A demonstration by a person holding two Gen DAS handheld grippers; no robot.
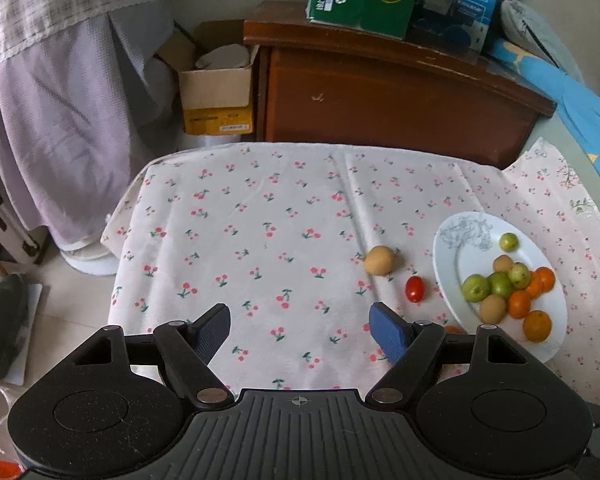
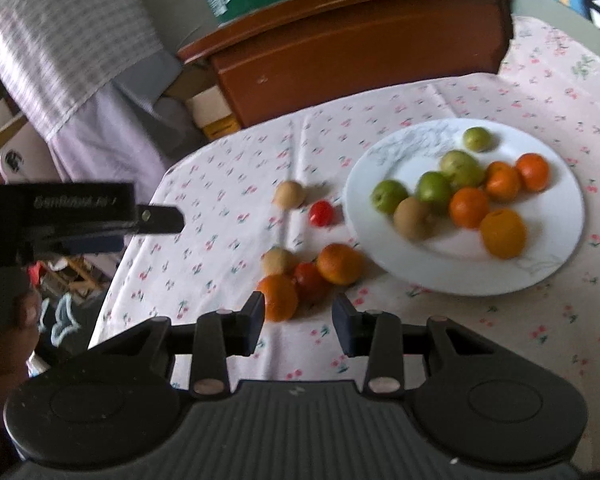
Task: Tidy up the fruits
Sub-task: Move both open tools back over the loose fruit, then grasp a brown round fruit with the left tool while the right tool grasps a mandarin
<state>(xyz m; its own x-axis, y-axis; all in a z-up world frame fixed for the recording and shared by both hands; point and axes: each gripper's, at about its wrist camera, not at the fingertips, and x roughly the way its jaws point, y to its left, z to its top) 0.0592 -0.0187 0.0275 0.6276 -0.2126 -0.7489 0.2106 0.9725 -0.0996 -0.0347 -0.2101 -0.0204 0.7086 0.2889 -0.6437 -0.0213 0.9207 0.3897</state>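
Note:
A white plate (image 2: 556,248) on the cherry-print cloth holds several green, tan and orange fruits; it also shows in the left wrist view (image 1: 448,264). Loose on the cloth lie a tan fruit (image 2: 288,195), a red tomato (image 2: 321,213), another tan fruit (image 2: 277,261), a second tomato (image 2: 310,280) and two oranges (image 2: 339,263) (image 2: 278,297). My right gripper (image 2: 299,322) is open and empty, just short of the near orange. My left gripper (image 1: 300,330) is open and empty over bare cloth, left of a tan fruit (image 1: 379,260) and a tomato (image 1: 414,289).
A brown wooden cabinet (image 1: 380,96) with green and blue boxes stands behind the table. A cardboard box (image 1: 216,92) and draped purple fabric (image 1: 60,120) are at the back left. The table's left edge drops to the floor. The left gripper's body (image 2: 80,216) shows at the left of the right wrist view.

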